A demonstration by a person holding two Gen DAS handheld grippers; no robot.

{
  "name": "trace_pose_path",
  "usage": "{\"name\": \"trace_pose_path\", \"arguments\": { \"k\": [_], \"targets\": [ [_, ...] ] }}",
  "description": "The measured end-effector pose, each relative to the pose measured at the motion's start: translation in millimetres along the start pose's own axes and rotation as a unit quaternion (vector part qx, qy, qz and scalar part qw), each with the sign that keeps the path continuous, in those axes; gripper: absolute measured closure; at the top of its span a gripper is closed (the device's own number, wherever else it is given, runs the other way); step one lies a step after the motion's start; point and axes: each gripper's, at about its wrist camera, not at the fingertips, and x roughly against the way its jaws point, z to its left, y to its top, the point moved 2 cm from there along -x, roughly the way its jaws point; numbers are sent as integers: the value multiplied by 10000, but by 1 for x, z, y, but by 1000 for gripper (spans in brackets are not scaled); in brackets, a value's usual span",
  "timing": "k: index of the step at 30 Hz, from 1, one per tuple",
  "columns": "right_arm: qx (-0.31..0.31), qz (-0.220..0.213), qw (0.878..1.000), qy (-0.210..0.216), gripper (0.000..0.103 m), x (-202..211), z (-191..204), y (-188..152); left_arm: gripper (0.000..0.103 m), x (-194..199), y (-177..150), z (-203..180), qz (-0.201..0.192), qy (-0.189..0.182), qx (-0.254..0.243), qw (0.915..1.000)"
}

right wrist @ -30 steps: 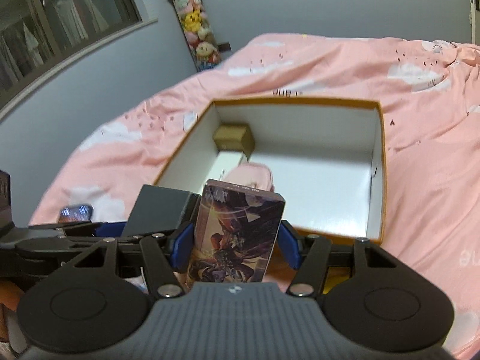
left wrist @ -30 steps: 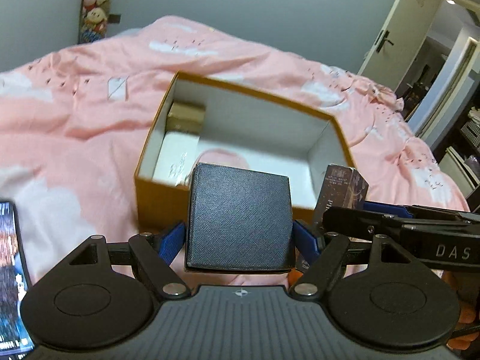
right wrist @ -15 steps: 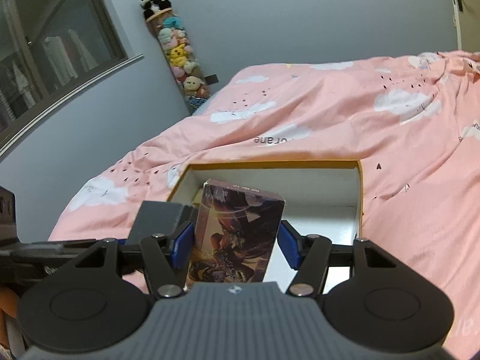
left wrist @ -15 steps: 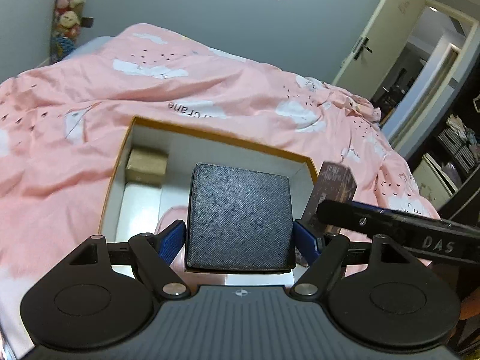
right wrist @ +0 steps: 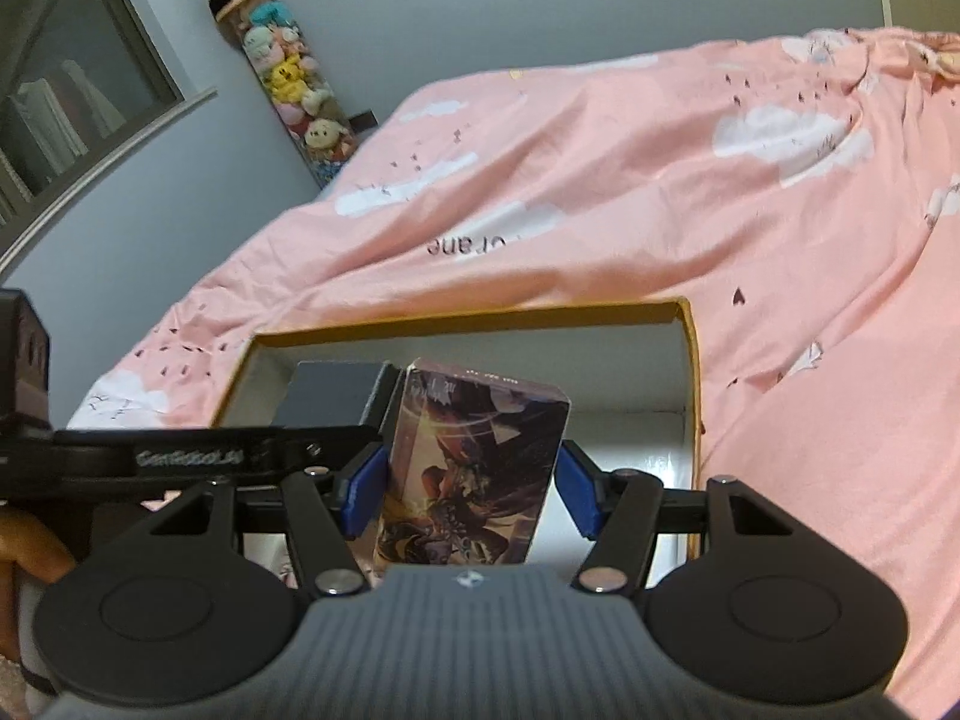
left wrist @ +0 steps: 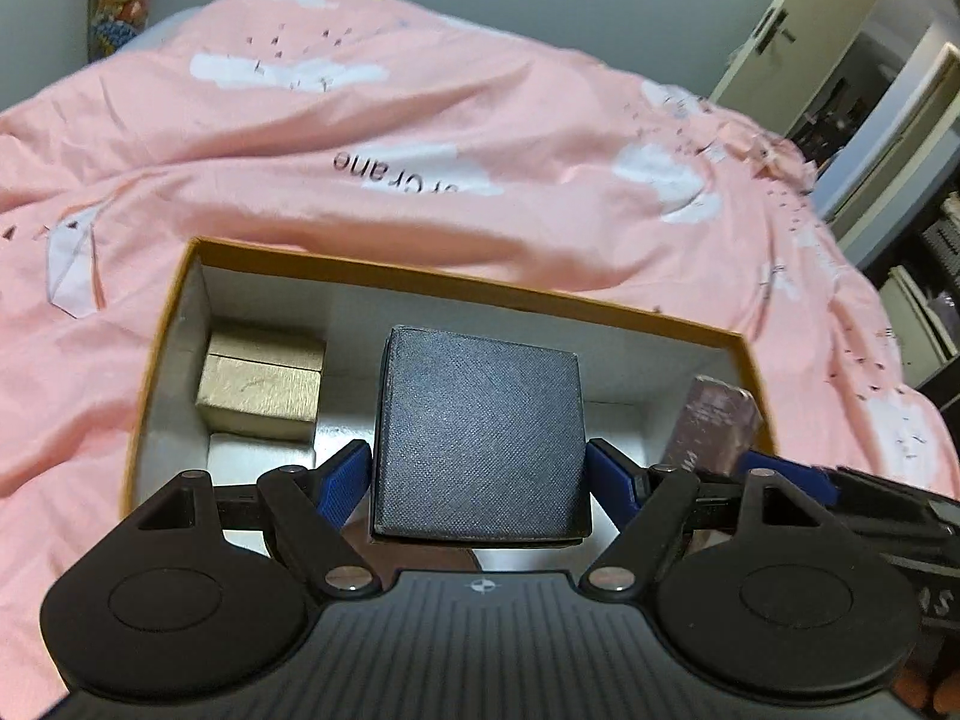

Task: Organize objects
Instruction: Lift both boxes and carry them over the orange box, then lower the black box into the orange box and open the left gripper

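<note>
Above the orange box (left wrist: 750,360) we pinched the black box (left wrist: 480,438) in our left gripper (left wrist: 480,480) and the card pack (right wrist: 474,468) in our right gripper (right wrist: 468,489); crowded together, they risked colliding or landing on the gold box (left wrist: 264,387).

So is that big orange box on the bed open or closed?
Open. The orange box has no lid on; its white inside shows, with a gold box sitting in a far corner.

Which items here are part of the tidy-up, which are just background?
In play:
- black box in left claw
- picture box in right claw
- orange box
- gold box inside it

Background:
- pink duvet
- plush toys
- door
</note>
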Motion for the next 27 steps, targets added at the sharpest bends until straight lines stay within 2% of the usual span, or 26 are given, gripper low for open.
{"name": "trace_pose_path", "arguments": {
  "k": [6, 16, 24, 27],
  "targets": [
    [-91, 216, 9997, -54, 40, -27, -11, 1, 13, -31, 4, 3, 185, 259, -86, 9995],
    [499, 203, 9976, -433, 40, -41, -3, 9, 13, -48, -5, -4, 475, 990, -593, 9922],
    [743, 268, 9956, -508, 40, -47, 4, 9, 9, -46, -7, -2, 421, 950, -694, 9922],
    [781, 304, 9952, -505, 40, -48, 6, 9, 8, -38, -5, 1, 269, 734, -609, 9951]
  ]
}}
